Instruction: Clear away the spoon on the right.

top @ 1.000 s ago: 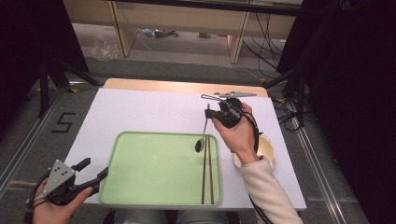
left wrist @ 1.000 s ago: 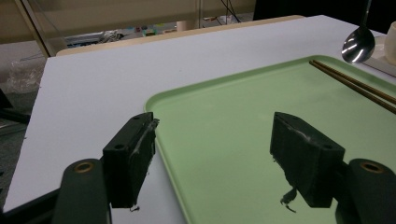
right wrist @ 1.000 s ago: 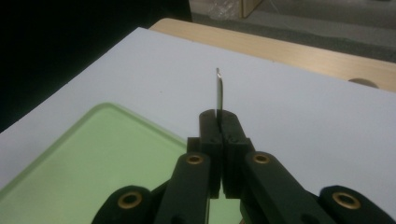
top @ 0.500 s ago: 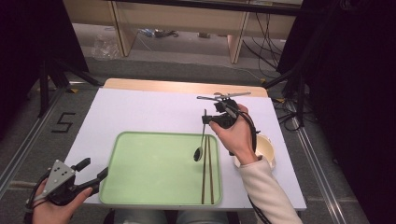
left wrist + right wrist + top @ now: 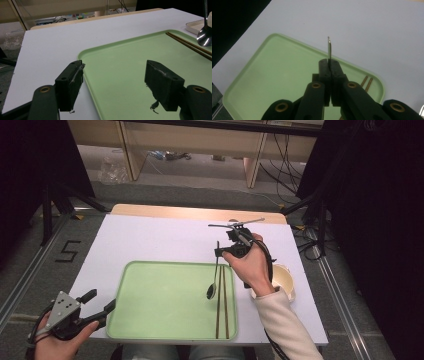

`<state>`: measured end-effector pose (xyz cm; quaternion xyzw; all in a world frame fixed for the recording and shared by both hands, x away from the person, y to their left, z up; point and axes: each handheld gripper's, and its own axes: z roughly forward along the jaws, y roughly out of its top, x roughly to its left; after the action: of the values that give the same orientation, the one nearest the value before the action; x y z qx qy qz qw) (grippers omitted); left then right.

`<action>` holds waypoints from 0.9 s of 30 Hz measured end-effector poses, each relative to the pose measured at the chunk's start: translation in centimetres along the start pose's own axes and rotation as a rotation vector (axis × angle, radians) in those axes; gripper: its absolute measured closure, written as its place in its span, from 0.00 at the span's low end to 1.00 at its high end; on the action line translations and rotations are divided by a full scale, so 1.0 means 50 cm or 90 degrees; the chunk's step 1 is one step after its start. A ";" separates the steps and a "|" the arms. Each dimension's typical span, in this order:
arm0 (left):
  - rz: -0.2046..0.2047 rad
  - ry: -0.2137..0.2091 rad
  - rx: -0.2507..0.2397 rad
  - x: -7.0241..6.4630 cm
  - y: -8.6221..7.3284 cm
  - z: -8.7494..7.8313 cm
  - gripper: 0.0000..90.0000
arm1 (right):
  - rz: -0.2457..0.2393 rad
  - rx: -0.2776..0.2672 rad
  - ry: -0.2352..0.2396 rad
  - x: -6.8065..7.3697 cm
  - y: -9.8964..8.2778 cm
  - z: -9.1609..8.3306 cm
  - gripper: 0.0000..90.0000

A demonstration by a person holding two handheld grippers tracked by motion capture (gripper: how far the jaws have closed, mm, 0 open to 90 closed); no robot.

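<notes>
spoon (image 5: pixel 214 279) lowered since earlier, right gripper (image 5: pixel 223 252) jaws clamped on handle; left gripper (image 5: pixel 102 307) jaws apart, empty.

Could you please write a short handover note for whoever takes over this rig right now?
Right hand-held gripper: shut on the spoon handle; the spoon hangs bowl-down over the green tray, just left of the chopsticks.
Left hand-held gripper: open, holding nothing, at the tray's near left corner.
Done: chopsticks lie in the tray's right part; spoon is gripped and over the tray.
Left: probably lower the spoon beside the chopsticks and release. The cream bowl sits on the table right of the tray.
</notes>
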<state>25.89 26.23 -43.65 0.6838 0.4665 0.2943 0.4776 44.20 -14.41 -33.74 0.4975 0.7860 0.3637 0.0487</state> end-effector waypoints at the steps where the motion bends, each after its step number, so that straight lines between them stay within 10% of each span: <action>1: 0.001 0.000 0.000 0.000 0.000 0.000 0.34 | -0.017 0.001 0.002 -0.003 0.000 0.005 1.00; 27: 0.000 -0.002 -0.001 0.001 0.000 0.000 0.34 | 0.046 0.095 0.027 0.011 0.004 0.038 1.00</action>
<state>25.91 26.27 -43.67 0.6841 0.4654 0.2934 0.4789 44.90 -12.94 -34.87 0.5201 0.7932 0.3162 -0.0181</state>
